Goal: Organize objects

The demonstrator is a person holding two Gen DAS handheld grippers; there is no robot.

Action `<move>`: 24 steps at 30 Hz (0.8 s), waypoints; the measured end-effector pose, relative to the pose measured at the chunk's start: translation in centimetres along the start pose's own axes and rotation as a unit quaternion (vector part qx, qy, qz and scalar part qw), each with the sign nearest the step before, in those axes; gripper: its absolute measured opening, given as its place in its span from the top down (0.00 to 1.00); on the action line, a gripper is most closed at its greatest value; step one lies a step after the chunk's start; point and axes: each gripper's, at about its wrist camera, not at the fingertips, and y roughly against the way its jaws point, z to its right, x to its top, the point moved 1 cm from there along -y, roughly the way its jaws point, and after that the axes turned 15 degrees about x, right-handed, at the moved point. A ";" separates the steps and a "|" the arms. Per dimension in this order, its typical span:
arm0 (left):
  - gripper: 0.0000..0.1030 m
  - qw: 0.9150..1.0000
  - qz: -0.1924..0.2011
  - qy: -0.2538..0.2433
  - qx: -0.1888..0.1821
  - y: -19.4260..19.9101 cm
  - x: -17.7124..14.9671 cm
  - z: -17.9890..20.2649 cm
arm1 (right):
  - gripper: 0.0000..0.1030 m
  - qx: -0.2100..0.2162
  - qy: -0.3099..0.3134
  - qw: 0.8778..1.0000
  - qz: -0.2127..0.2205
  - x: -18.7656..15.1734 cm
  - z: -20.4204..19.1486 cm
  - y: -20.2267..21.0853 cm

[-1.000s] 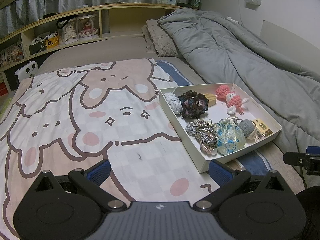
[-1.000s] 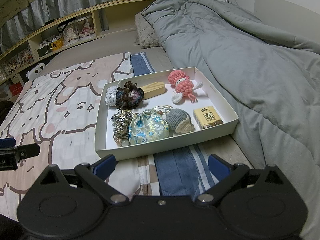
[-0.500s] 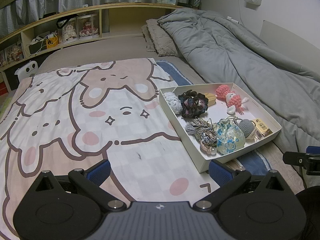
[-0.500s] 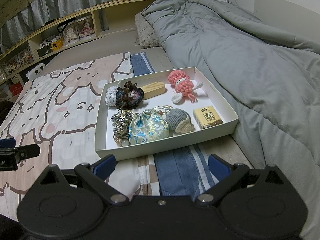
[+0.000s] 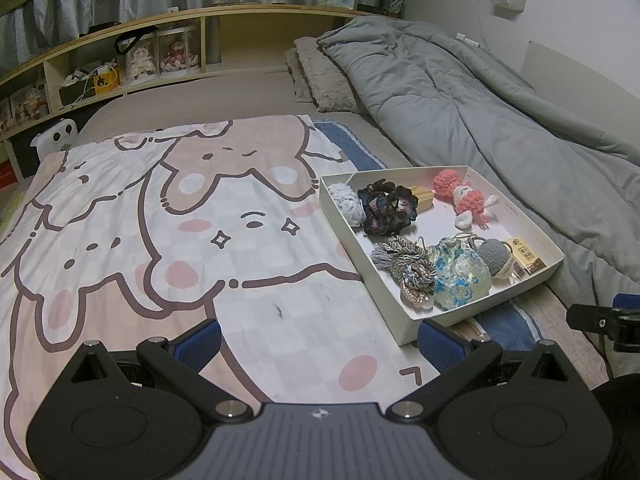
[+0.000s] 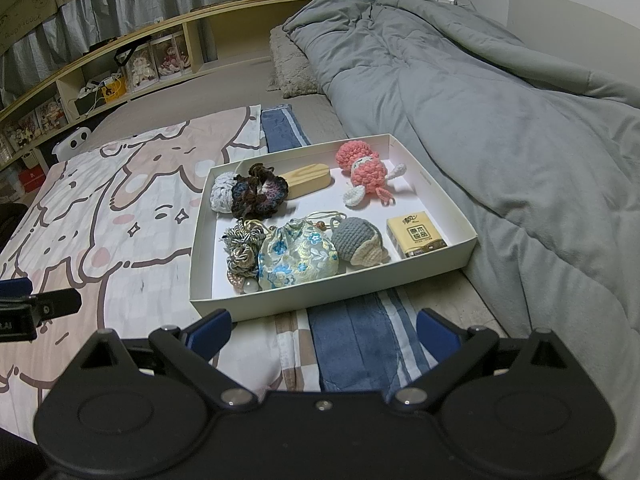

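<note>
I hold my left hand-held gripper (image 5: pixel 318 336) released over the blanket (image 5: pixel 160 240), its blue fingers wide apart and grasping nothing. My right hand-held gripper (image 6: pixel 322 330) is released too, empty, just before the near wall of the box (image 6: pixel 320 296). The box sits centre frame in the right view, on the bed beside the grey duvet (image 6: pixel 500 100). Inside, the top row holds a scrunchie (image 6: pixel 258 196), a wood block (image 6: pixel 308 180) and a pink doll (image 6: pixel 366 174); the bottom row holds a cord bundle (image 6: pixel 240 252), a floral pouch (image 6: pixel 298 256), a grey crochet piece (image 6: pixel 356 242) and a tissue pack (image 6: pixel 416 236)
</note>
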 end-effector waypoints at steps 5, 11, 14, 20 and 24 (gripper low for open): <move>0.00 1.000 0.000 0.002 -0.002 0.0 0.1 0.0 | 0.03 0.000 0.000 1.000 0.000 0.0 0.0 0.0; 0.00 1.000 0.000 0.002 -0.002 0.0 0.0 0.0 | 0.03 0.000 0.000 1.000 0.000 0.0 0.0 0.0; 0.00 1.000 0.000 0.002 -0.002 0.0 0.0 0.0 | 0.03 0.000 0.000 1.000 0.000 0.0 0.0 0.0; 0.00 1.000 0.000 0.002 -0.002 0.0 0.1 0.0 | 0.03 0.000 0.000 1.000 0.000 0.0 0.1 0.0; 0.00 1.000 -0.001 0.004 -0.001 0.0 0.2 0.0 | 0.03 0.000 0.000 1.000 0.000 0.0 0.1 0.0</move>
